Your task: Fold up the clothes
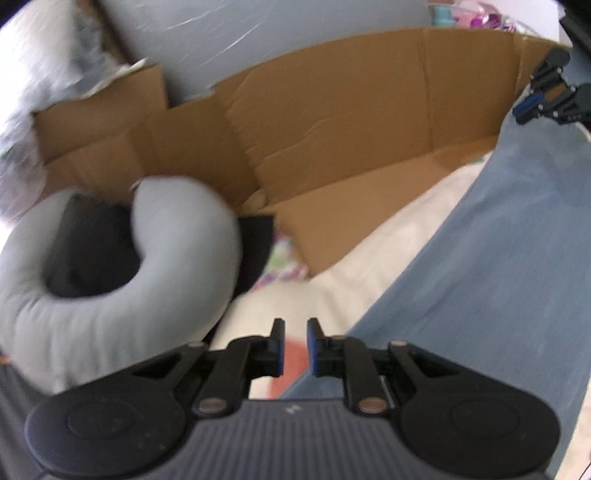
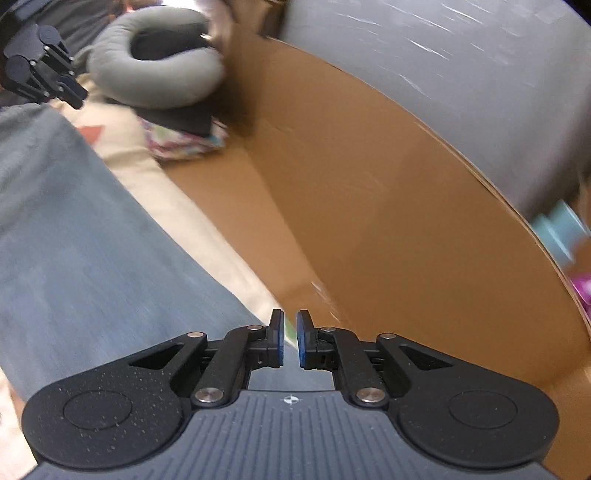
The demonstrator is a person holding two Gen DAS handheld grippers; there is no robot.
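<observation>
On the cream bedsheet (image 1: 369,258), blue-grey fabric (image 1: 498,277) lies at 3 o'clock; left gripper (image 1: 295,345) and right gripper (image 2: 290,338) both show narrow, empty jaws near a cardboard box (image 1: 332,122).

Wall: pale grey sheet (image 1: 280,33) with shiny streaks, far behind the cardboard.
Cardboard: flattened brown box (image 1: 332,122) standing open along the far side, creased, flaps spread.
Bedding: cream sheet (image 1: 354,291) in the near middle, with a red patch of print.
Pillow: grey U-shaped neck pillow (image 1: 122,291) at left, lying on dark fabric.
Clutter: blurred pink and teal items (image 1: 476,14), far right.
Light: bright and even.
</observation>
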